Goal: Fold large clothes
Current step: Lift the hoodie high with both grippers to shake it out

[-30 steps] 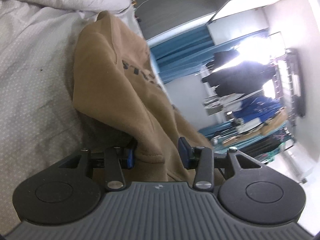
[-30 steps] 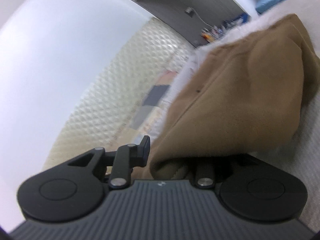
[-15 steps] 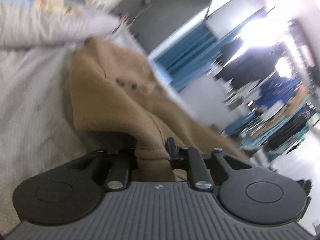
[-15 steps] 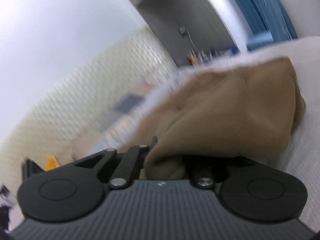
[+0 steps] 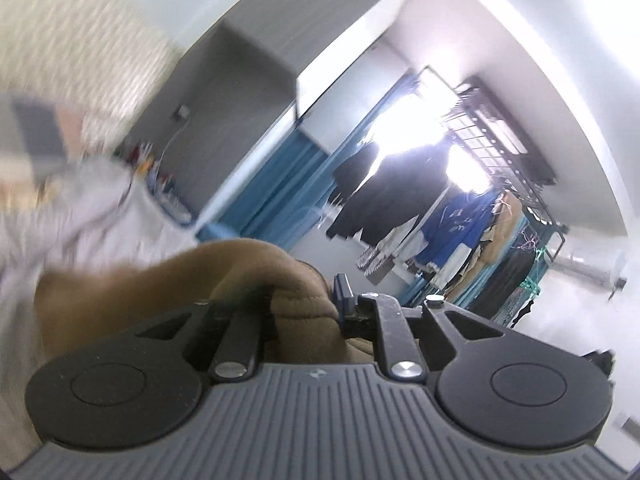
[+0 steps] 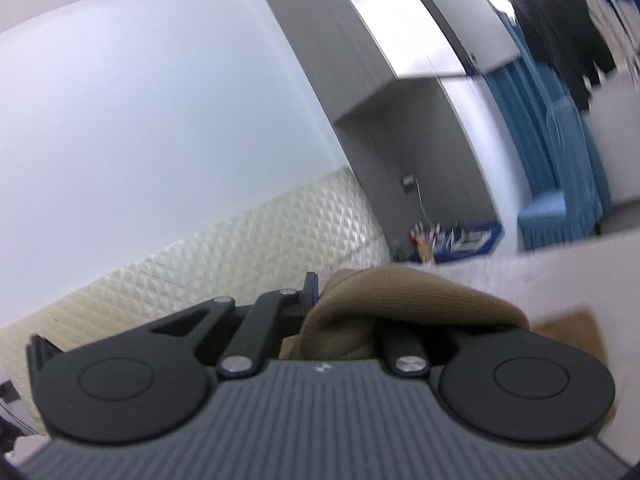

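While the brown garment (image 5: 168, 280) bunches up in front of both cameras, the left hand-held gripper (image 5: 304, 300) is clamped on a thick ribbed edge of it, the cloth filling the narrow gap between the jaws. The right hand-held gripper (image 6: 340, 304) is likewise pinched tight on another ribbed edge, fabric draped over its right finger. Past the garment lies the pale grey bed (image 5: 100, 216); beyond the bed stand blue curtains (image 5: 276, 184) and a rack of hanging clothes (image 5: 460, 220).

The brown garment (image 5: 240, 276) hangs between both claws, above the bed (image 5: 100, 216), clothes rack (image 5: 480, 220) behind.
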Available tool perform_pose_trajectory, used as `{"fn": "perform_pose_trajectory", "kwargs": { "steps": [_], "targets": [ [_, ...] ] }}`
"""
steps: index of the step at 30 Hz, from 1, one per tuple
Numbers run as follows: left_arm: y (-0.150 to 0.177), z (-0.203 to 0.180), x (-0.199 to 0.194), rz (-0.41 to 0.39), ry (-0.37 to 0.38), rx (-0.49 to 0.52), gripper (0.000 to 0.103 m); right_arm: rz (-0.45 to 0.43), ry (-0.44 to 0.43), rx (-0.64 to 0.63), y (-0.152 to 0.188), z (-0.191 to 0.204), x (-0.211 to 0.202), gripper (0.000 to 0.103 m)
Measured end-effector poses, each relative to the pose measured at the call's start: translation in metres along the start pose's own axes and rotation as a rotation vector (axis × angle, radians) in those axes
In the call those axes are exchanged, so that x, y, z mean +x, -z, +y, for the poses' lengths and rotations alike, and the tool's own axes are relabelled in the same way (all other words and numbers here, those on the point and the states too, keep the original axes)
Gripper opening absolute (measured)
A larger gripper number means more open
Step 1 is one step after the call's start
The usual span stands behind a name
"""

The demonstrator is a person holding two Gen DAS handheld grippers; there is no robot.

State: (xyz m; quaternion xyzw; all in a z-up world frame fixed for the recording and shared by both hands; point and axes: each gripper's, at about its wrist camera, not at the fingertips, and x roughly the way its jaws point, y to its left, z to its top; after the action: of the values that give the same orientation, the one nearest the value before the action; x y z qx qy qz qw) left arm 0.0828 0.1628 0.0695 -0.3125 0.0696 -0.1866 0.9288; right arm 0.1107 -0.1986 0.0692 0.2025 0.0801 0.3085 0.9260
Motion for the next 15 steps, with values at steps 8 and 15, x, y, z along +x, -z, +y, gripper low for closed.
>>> {"fn": "perform_pose_trajectory", "kwargs": {
  "steps": [8,15],
  "targets": [
    [-0.115,-0.121,-0.05,-0.089,0.025,0.15,0.019,-0.102,0.004,-0.132,-0.106,0.088,-0.04,0.013],
    [-0.207,-0.218,-0.089,-0.166,0.061,0.207,0.019,-0.2,-0.012,-0.223,-0.183,0.15,-0.073,0.013]
  ]
}}
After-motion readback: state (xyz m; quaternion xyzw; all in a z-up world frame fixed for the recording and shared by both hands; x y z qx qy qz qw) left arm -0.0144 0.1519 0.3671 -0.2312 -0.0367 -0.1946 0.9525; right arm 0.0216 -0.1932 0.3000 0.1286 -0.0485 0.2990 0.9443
